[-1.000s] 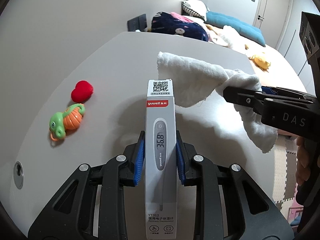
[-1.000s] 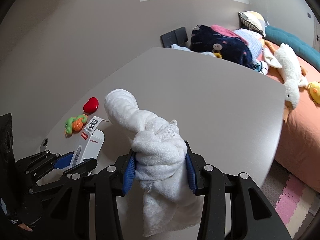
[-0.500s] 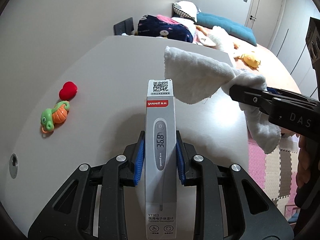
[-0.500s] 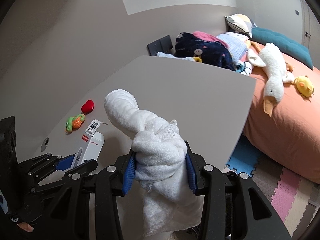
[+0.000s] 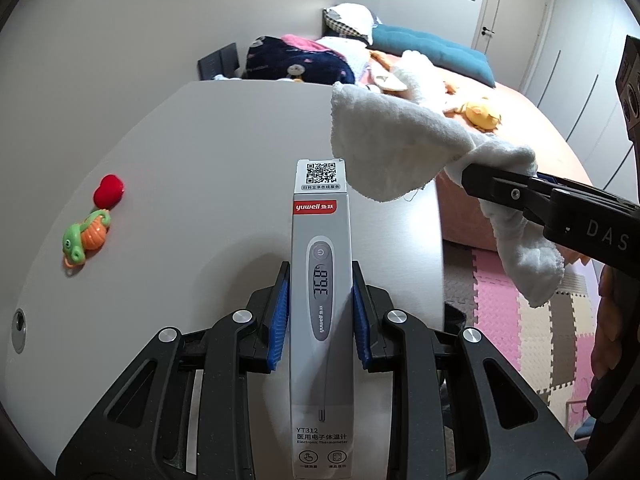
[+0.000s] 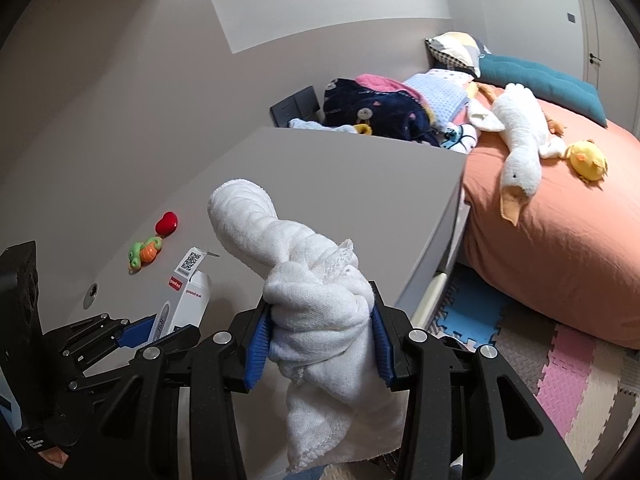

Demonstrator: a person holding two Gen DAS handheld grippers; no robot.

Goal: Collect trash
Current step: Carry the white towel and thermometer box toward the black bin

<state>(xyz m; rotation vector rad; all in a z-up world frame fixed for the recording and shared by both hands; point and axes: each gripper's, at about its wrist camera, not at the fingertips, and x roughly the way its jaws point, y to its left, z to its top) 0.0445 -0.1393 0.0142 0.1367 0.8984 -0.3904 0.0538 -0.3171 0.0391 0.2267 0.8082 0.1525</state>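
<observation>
Trash first: the thermometer box is clamped upright between the blue pads of the left gripper, and the white cloth is bunched and pinched in the right gripper, one end poking up and forward, the other dangling below the jaws. So both hands are full and both items are lifted clear of the table. I'd guess the step in hand is carrying the pair off to wherever the bin is — no bin shows in either view, so can't say which way. To do it well: keep both grips firm and steady, hold the box upright so it doesn't slide through the pads, and mind the cloth's loose tail so it doesn't drag or snag. The two grippers are near each other, so keep them apart while moving. Further out, toward the table's left edge, a green-and-orange toy and a red heart-shaped piece sit just beside each other, well apart from the grippers. The table's right edge drops to foam floor mats, and beyond it is the bed with a plush goose — that floor gap looks like the open room for moving.
</observation>
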